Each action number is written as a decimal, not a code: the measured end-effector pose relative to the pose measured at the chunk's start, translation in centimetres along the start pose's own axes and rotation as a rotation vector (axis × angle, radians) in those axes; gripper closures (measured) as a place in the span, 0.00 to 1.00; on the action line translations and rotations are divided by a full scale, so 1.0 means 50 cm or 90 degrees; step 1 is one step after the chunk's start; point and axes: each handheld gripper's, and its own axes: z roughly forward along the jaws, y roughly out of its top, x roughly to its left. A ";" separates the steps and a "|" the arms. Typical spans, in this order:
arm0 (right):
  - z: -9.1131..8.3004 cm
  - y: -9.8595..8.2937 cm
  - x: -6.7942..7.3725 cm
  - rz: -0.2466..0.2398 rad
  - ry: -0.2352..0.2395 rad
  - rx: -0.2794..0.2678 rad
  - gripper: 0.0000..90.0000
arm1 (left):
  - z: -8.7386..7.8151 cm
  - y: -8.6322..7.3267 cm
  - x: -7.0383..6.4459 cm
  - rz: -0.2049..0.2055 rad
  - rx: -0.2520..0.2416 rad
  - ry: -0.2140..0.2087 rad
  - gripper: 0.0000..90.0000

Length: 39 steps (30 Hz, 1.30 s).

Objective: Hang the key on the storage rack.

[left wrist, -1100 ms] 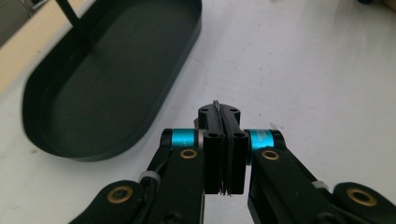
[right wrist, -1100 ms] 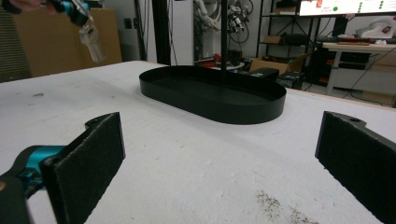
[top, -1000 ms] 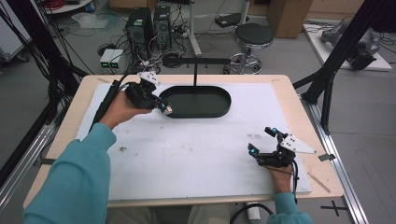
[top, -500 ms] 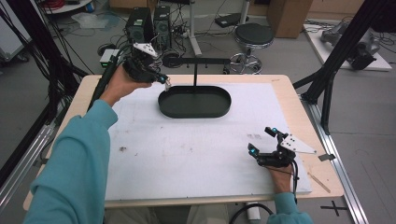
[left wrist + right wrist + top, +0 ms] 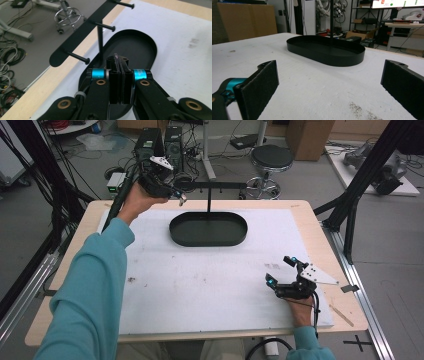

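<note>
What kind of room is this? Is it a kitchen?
No, it looks like a workshop or lab: computer towers and tangled cables on the floor, a stool, and cardboard boxes.

From the high view I look forward and down over the whole table (image 5: 320, 227), with the floor and a stool (image 5: 271, 157) beyond its far edge. My left gripper view rides high and close, tilted down onto the black oval tray (image 5: 140, 43) and its pegged stand (image 5: 82, 32). My right gripper view sits low, near the white mat (image 5: 312, 82), facing level toward the same tray (image 5: 327, 51), which all three views share.
</note>
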 end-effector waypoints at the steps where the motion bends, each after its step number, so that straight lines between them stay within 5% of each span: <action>1: 0.000 0.000 0.000 0.001 0.000 0.000 0.01 | 0.003 -0.001 0.002 -0.002 0.000 0.002 0.98; 19: 0.000 0.000 -0.002 -0.001 -0.003 -0.003 0.01 | 0.036 -0.005 0.006 -0.066 0.011 0.054 0.98; 39: 0.000 0.000 -0.002 0.000 -0.002 -0.003 0.01 | 0.033 -0.006 0.008 -0.073 0.010 0.079 0.98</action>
